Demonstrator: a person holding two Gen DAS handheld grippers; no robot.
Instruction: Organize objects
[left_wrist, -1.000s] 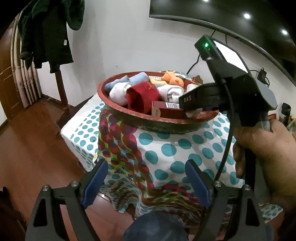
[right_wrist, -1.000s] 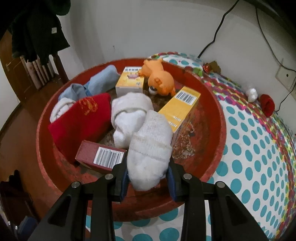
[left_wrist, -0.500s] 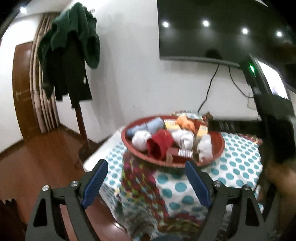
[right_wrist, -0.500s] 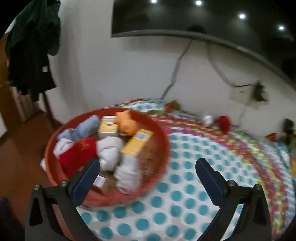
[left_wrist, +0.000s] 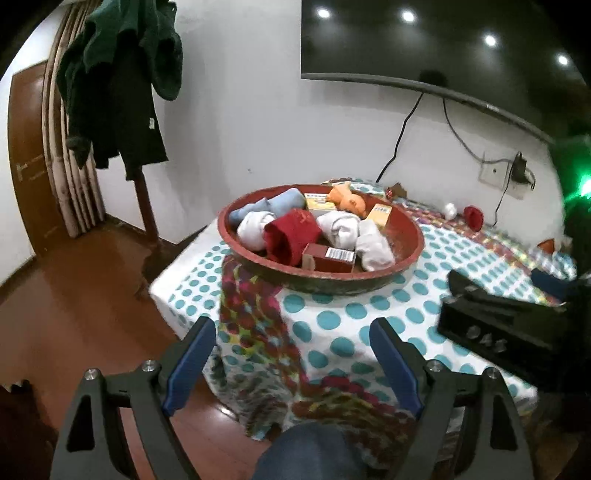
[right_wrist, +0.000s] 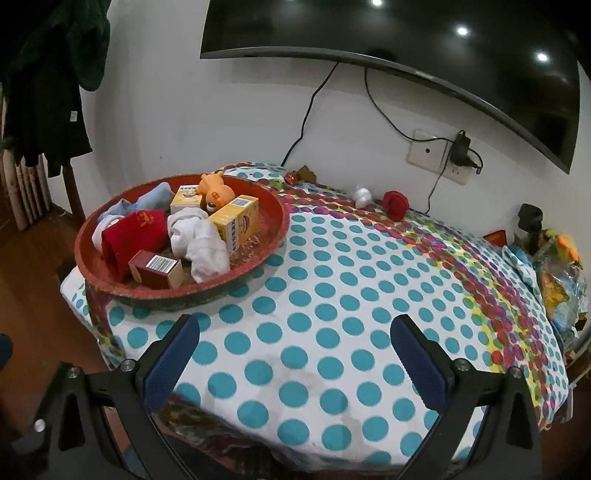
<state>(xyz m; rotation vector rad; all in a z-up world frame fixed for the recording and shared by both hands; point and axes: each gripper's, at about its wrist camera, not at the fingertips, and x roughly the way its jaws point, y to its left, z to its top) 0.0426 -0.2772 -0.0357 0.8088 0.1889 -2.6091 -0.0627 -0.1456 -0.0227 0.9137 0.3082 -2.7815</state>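
Observation:
A round red tray (right_wrist: 271, 242) (left_wrist: 410, 264) sits at the table's left end. It holds white sock rolls (right_wrist: 205, 249) (left_wrist: 373, 247), a red sock (right_wrist: 135, 236), a light blue sock (right_wrist: 151, 197), an orange toy (right_wrist: 216, 190), yellow boxes (right_wrist: 236, 221) and a dark red box (right_wrist: 155, 267). My right gripper (right_wrist: 295, 347) hangs open and empty over the dotted tablecloth (right_wrist: 332, 295), back from the tray. Off the table's near corner, my left gripper (left_wrist: 291, 350) is open and empty too. The right gripper's black body (left_wrist: 509, 325) shows at the right of the left wrist view.
A small red ball (right_wrist: 395, 203) and a white figure (right_wrist: 362, 195) lie near the wall. Clutter (right_wrist: 554, 258) crowds the table's right end. A coat stand with dark clothes (left_wrist: 122, 92) rises left of the table. A knee in jeans (left_wrist: 310, 454) shows below.
My right gripper let go of the white sock roll in the tray, opened wide and pulled back and up from the tray. The left gripper drew back a little.

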